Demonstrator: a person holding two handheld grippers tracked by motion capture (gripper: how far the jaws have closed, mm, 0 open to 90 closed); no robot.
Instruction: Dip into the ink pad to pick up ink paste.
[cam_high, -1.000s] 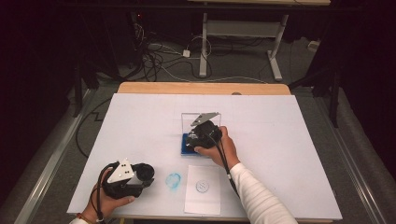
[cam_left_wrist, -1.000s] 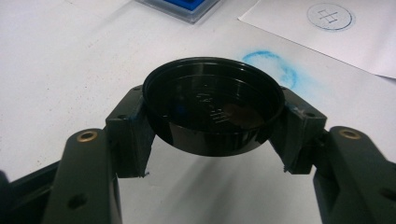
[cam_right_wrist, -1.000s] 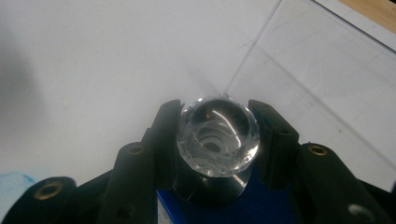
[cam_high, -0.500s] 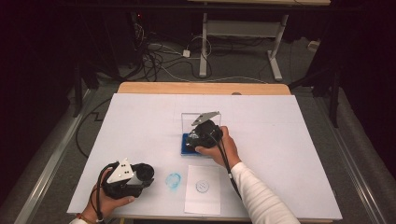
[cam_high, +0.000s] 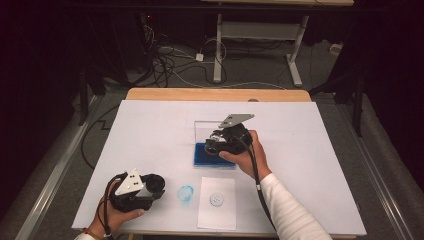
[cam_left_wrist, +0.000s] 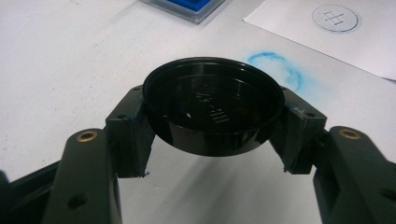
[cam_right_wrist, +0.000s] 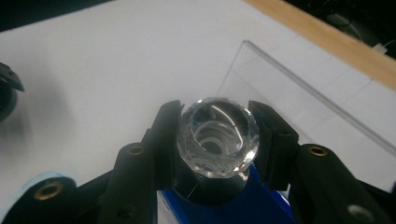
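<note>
1. Since a second ago, right gripper (cam_high: 216, 143) lifted slightly off the blue ink pad (cam_high: 202, 154), jaws clamped on the crystal-knob stamp (cam_right_wrist: 218, 136).
2. Left gripper (cam_left_wrist: 212, 140) parked, clamping the black cap (cam_left_wrist: 213, 103).
3. Paper (cam_high: 216, 202) already carries one print; next print and recapping pending, I judge.

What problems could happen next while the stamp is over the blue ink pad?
1. The right gripper holds the stamp only by its faceted clear knob, so it might slip or tilt.
2. The ink pad's open clear lid stands close beside the gripper and could get bumped.
3. A blue smudge already marks the table beside the paper; the inked stamp might mark it again.
</note>
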